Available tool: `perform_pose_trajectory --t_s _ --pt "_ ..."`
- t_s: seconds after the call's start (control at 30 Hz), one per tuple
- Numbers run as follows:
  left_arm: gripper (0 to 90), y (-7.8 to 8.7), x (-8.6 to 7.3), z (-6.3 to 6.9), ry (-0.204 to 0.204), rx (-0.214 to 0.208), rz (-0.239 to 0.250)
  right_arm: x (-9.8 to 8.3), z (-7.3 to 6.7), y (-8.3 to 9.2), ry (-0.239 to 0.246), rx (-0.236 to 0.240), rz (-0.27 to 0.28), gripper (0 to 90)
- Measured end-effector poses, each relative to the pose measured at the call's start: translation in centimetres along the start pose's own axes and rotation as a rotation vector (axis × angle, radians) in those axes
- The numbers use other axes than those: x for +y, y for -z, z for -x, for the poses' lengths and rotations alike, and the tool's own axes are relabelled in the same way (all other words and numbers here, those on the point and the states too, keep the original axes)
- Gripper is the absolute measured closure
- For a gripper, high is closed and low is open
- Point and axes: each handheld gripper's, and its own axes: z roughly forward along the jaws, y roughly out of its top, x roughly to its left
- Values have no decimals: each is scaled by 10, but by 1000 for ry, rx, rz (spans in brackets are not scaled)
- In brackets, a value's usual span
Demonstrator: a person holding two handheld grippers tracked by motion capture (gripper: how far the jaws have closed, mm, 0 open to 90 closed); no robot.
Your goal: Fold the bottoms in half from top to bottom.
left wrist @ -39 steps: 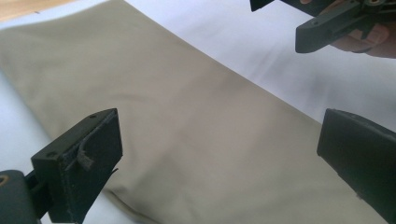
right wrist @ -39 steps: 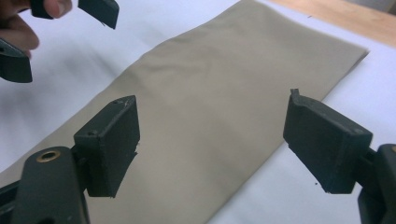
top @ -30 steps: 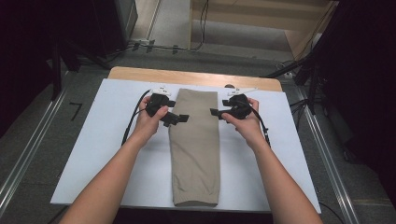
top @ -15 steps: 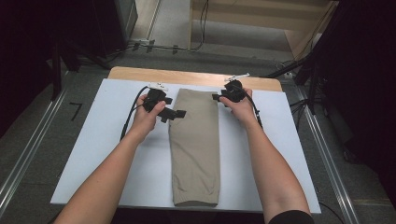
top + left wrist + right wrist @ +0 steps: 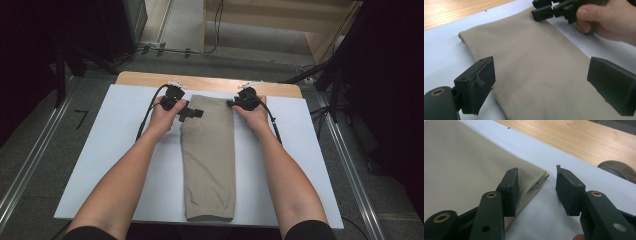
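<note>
A folded beige cloth lies lengthwise on a pale sheet. My left gripper hovers over the cloth's far left part. Its jaws are wide and have just been closing a little, with the cloth lying flat beneath them, untouched. My right gripper is at the far right corner. Its jaws have just been closing. One finger rests over the cloth and the other stands over the sheet. The corner lies in the gap between them, unpinched. The right gripper also appears in the left gripper view.
A strip of wooden tabletop shows beyond the sheet's far edge. A round grey object sits on the wood to the right. Cables trail from both grippers. Metal rails run along the floor on either side.
Both hands have moved toward the far end of the cloth. The right gripper has come down at the far right corner and its jaws have narrowed.
</note>
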Motion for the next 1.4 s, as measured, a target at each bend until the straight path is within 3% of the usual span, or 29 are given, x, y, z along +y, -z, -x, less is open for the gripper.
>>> perform_pose_trajectory --t_s 0.17,0.27,0.33,0.4,0.5,0.6,0.73,0.8,0.83,0.87,0.9,0.97,1.1,1.17,1.27,1.4 --pt "173 -14 16 -19 36 99 -24 -1 -4 0 -5 -5 0 604" --pt "274 -22 22 -31 38 183 -25 -1 -6 0 -10 -8 4 617" --pt "340 -28 25 -41 75 190 -29 -1 -6 0 -21 -10 2 625" --pt "388 -34 24 -48 77 217 -52 -1 -7 0 -27 -21 0 631" --pt "435 -45 21 -54 83 210 -89 -1 -7 0 -29 -20 -1 641" --pt "437 -49 22 -54 86 221 -60 -1 -5 0 -30 -8 -1 651" --pt "429 -58 21 -45 -27 270 -66 0 -4 0 -31 -7 -3 671" --pt "470 -59 22 -43 -46 293 -72 0 -4 0 -31 -4 0 686" --pt "502 -59 22 -43 -31 289 -70 -1 -4 0 -32 0 3 714" --pt "547 -58 22 -44 -11 284 -61 -1 -3 0 -30 18 5 821" --pt "578 -57 21 -44 6 279 -52 -1 -4 0 -21 40 7 839" --pt "662 -56 18 -43 9 283 -45 0 -7 0 -6 23 4 848" --pt "839 -54 17 -38 -1 276 -45 0 -5 0 -41 40 3 859" --pt "861 -53 16 -35 3 278 -32 -1 -4 1 -46 52 4 863" --pt "869 -48 20 -33 4 263 9 0 -6 4 23 28 2 870" --pt "872 -38 31 -30 -21 262 46 9 -5 12 38 18 38 872"
